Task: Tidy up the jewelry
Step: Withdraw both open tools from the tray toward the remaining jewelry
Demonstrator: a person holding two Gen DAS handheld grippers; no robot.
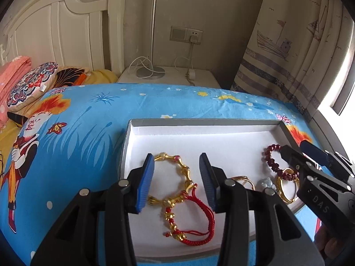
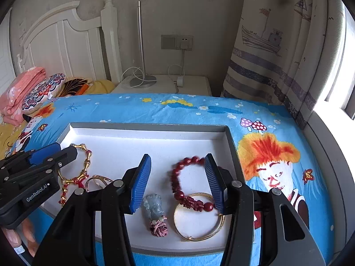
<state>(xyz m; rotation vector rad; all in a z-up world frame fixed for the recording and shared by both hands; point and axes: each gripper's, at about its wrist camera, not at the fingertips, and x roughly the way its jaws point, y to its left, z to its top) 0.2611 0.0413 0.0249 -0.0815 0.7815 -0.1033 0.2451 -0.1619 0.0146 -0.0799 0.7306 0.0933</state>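
A white-lined grey tray [image 1: 199, 123] [image 2: 146, 126] lies on the bed and holds jewelry. My left gripper [image 1: 176, 181] is open above a gold link bracelet [image 1: 185, 169] [image 2: 85, 166] and a red cord bracelet with gold beads [image 1: 199, 221]. My right gripper [image 2: 177, 182] is open above a dark red bead bracelet [image 2: 177, 181] [image 1: 271, 161], a gold bangle [image 2: 199, 237] [image 1: 285, 196] and a pale jade pendant [image 2: 154, 207] [image 1: 266, 182]. A gold ring [image 2: 97, 180] [image 1: 243, 180] lies between the two groups. Each gripper also shows in the other's view: the right gripper [image 1: 297, 147], the left gripper [image 2: 64, 149].
The tray sits on a blue cartoon bedsheet [image 1: 77, 122] [image 2: 277, 155]. Pillows [image 1: 28, 84] lie by the white headboard at far left. A white nightstand [image 1: 168, 75] with a lamp and charger stands behind the bed. A curtain [image 2: 277, 44] hangs at the right.
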